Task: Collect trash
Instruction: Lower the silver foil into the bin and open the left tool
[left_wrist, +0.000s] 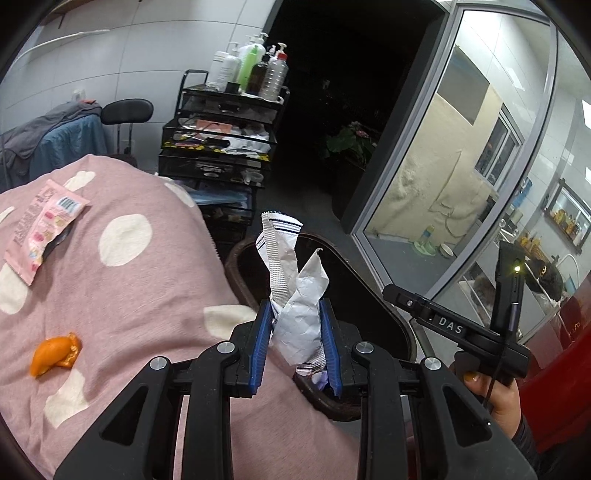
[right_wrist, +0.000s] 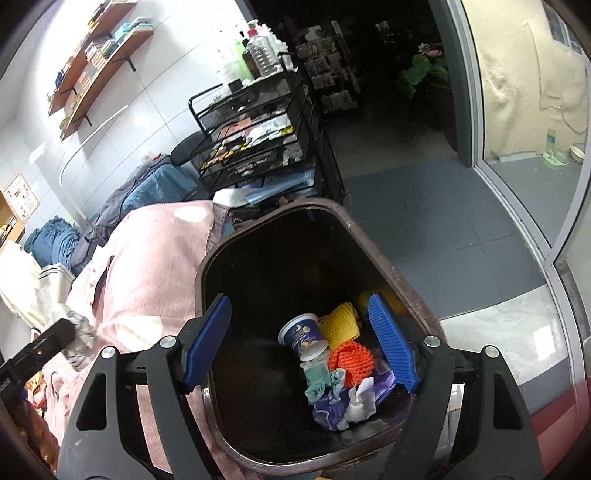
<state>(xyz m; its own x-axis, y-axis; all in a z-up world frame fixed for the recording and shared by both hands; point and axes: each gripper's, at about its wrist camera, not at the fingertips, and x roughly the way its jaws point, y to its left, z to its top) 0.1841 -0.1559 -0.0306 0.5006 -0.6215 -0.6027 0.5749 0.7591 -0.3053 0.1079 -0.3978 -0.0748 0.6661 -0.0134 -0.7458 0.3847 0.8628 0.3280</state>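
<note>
My left gripper (left_wrist: 295, 314) is shut on a crumpled white and silver wrapper (left_wrist: 297, 295) and holds it over the edge of the brown trash bin (left_wrist: 240, 258). A pink snack wrapper (left_wrist: 40, 221) and an orange peel (left_wrist: 55, 354) lie on the pink dotted bed cover (left_wrist: 140, 288). My right gripper (right_wrist: 301, 332) is open and empty above the trash bin (right_wrist: 388, 266), which holds a purple cup (right_wrist: 301, 332), yellow and orange foam nets (right_wrist: 345, 343) and crumpled paper. The right gripper's body (left_wrist: 454, 328) shows in the left wrist view.
A black mesh cart (left_wrist: 221, 144) with bottles on top stands behind the bed. A glass door (left_wrist: 461, 166) is at the right. Grey floor tiles (right_wrist: 443, 229) lie past the bin. Blue bedding (right_wrist: 147, 199) lies at the far end.
</note>
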